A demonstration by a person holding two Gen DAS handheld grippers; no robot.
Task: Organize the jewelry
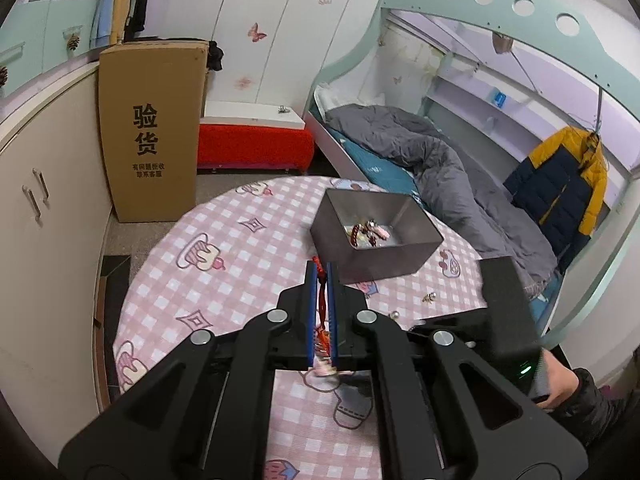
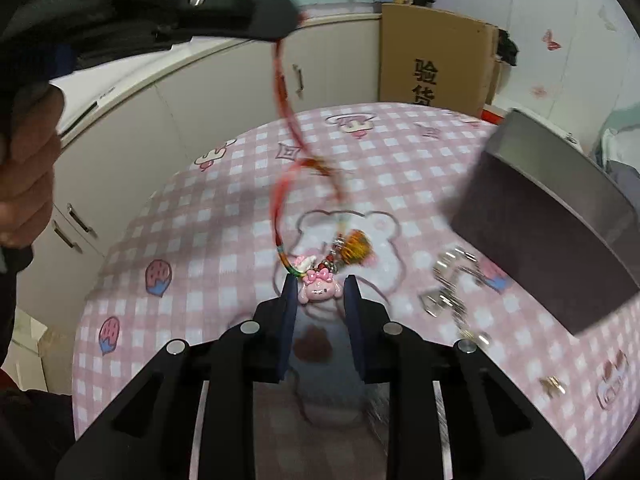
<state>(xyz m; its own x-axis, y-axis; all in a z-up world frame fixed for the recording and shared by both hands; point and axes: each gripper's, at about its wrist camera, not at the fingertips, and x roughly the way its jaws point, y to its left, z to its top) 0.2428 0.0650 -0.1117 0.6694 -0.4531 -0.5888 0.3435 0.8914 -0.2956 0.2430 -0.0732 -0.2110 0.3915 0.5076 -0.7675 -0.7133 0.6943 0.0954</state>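
Your left hand-held gripper [image 1: 324, 276] is clamped tight on a red cord bracelet [image 1: 321, 300], the cord pinched between its blue pads so that a short end pokes out past the fingertips. From the right wrist view, the same left hand-held gripper [image 2: 276, 28] sits high at the upper left, and the red cord bracelet [image 2: 288, 152] hangs down from it in a loop, blurred along most of its length. At the bottom of that loop dangle a cluster of charms: an orange tassel bead [image 2: 354, 248] and a pink bunny charm [image 2: 319, 288] with a bow.

Your right hand-held gripper [image 2: 319, 286] has its jaws parted, one on each side of the pink bunny charm; whether the pads actually touch it, I cannot tell.

The metal box [image 1: 376, 236] stands on the pink checked surface [image 1: 224, 248] just beyond your left fingertips, with several jewelry pieces [image 1: 366, 232] already lying inside it. In the right wrist view the metal box [image 2: 556, 232] fills the right edge. Loose silver pieces [image 2: 448, 284] lie blurred on the surface [image 2: 192, 224] beside it, and a small gold piece [image 2: 554, 386] lies nearer to you on the right.
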